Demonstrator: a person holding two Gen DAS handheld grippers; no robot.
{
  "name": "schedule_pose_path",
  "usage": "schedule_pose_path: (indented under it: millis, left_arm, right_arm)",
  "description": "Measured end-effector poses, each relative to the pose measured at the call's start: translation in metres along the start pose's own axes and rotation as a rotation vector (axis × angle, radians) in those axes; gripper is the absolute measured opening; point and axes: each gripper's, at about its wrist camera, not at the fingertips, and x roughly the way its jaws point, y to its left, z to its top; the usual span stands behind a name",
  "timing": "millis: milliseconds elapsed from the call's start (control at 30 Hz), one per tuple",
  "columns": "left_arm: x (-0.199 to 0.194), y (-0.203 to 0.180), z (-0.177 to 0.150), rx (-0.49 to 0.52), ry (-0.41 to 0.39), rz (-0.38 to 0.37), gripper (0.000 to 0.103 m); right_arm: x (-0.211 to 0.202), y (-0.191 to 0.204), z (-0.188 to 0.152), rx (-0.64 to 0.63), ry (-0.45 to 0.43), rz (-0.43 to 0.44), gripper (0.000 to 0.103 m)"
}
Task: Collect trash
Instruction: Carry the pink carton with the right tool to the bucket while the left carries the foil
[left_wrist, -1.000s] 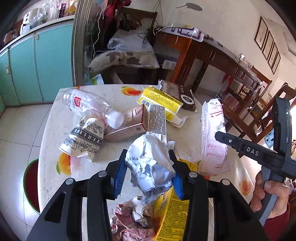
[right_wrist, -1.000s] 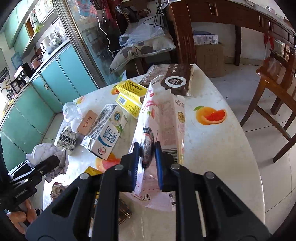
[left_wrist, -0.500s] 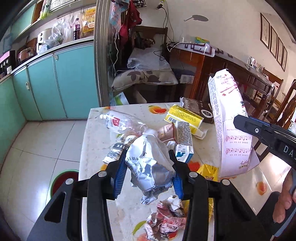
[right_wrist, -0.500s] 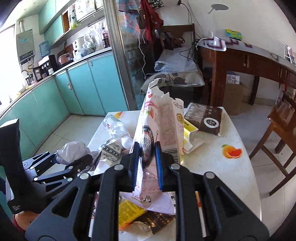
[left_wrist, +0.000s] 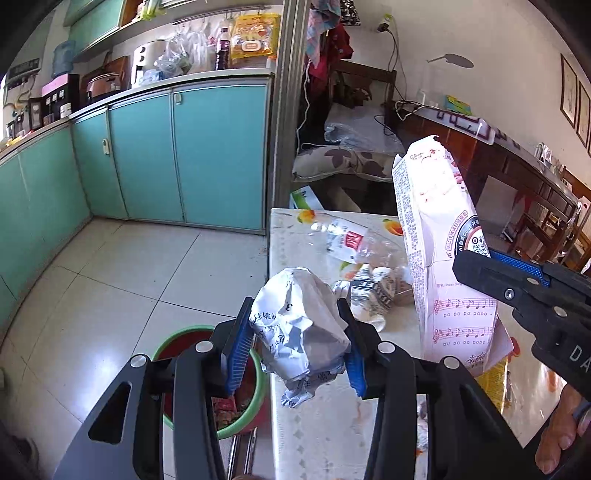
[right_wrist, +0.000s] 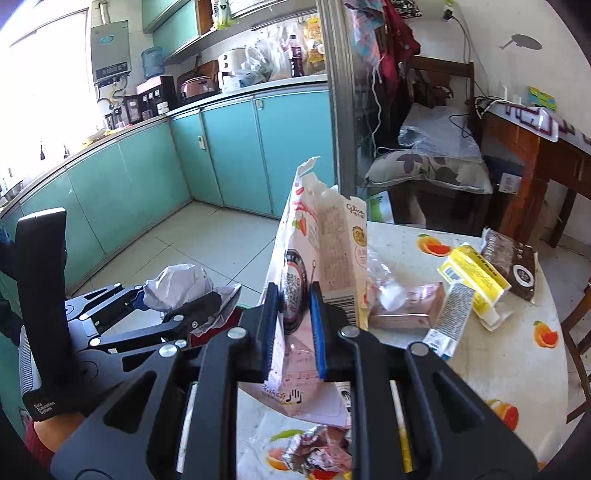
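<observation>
My left gripper (left_wrist: 295, 343) is shut on a crumpled ball of white paper (left_wrist: 299, 332), held at the table's left edge above the floor. Just below and left of it stands a green-rimmed bin (left_wrist: 255, 402) with red wrappers inside. My right gripper (right_wrist: 291, 325) is shut on a tall pink-and-white snack bag (right_wrist: 321, 236), lifted upright over the table. In the left wrist view that bag (left_wrist: 439, 236) hangs at the right, with the right gripper (left_wrist: 517, 280) clamped on it. In the right wrist view the left gripper (right_wrist: 177, 299) and its paper ball (right_wrist: 181, 284) are at the left.
The fruit-print table (right_wrist: 517, 354) still carries a clear plastic bottle (left_wrist: 354, 242), a patterned paper cup (left_wrist: 369, 295), a pink box (right_wrist: 406, 306), a yellow box (right_wrist: 476, 273), a dark brown packet (right_wrist: 513, 262) and crumpled wrappers (right_wrist: 314, 450). Teal cabinets (left_wrist: 184, 155) line the tiled floor at the left.
Both grippers swung left with their loads. The paper ball went from over the table's middle to its left edge beside the bin. The snack bag rose off the table and now stands upright.
</observation>
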Motion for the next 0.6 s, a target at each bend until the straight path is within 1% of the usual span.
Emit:
schedule_pose_path:
  millis: [100, 200, 300, 467, 600]
  left_arm:
    - [0.004, 0.025, -0.001, -0.018, 0.005, 0.037, 0.041]
    - [0.011, 0.052, -0.004, -0.045, 0.016, 0.077, 0.041]
    - [0.02, 0.077, -0.009, -0.074, 0.035, 0.107, 0.041]
    - [0.04, 0.108, -0.019, -0.112, 0.073, 0.143, 0.041]
    - [0.057, 0.122, -0.025, -0.128, 0.098, 0.158, 0.041]
  right_arm:
    - [0.016, 0.02, 0.002, -0.033, 0.004, 0.029, 0.017]
    - [0.038, 0.035, 0.003, -0.051, 0.039, 0.062, 0.017]
    - [0.058, 0.049, 0.002, -0.069, 0.068, 0.064, 0.018]
    - [0.091, 0.066, 0.001, -0.052, 0.112, 0.086, 0.018]
    - [0.113, 0.076, 0.001, -0.027, 0.136, 0.087, 0.018]
